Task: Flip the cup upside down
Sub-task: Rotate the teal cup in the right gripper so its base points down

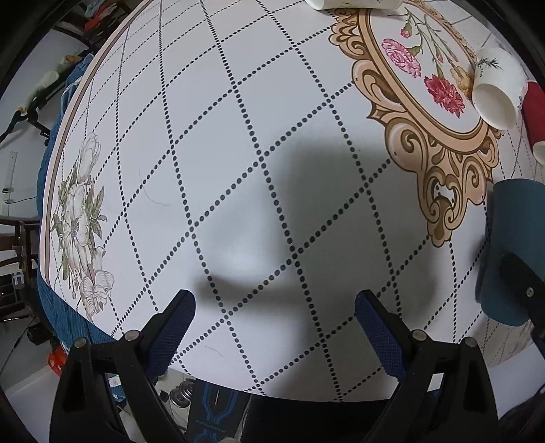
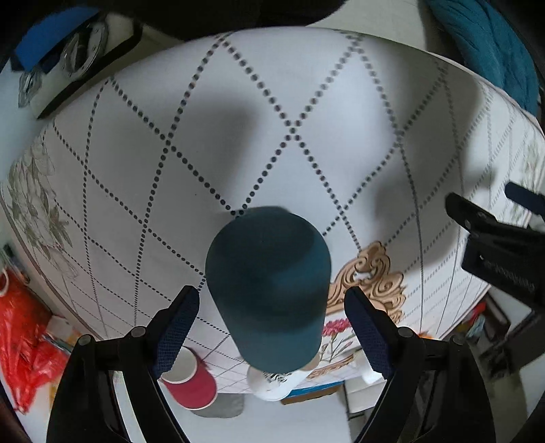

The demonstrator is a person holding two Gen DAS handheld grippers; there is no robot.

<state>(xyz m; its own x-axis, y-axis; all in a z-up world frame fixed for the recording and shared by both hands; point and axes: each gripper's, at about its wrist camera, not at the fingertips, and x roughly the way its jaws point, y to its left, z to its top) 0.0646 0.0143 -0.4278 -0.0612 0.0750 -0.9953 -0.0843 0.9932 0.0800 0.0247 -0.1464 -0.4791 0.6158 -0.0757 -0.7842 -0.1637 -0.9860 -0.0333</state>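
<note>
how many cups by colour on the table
white cups: 2
red cup: 1
dark blue cup: 1, between the right gripper's open jaws
total: 4

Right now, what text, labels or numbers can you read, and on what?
None is legible.
Dark box below the table: faint print, too small.
Left gripper body: raised lettering, too blurred.
Teal cup, white cup, red cup: no lettering visible.

Two close downward wrist views, sharing the table (image 1: 272, 119) and teal cup (image 2: 269, 289).
</note>
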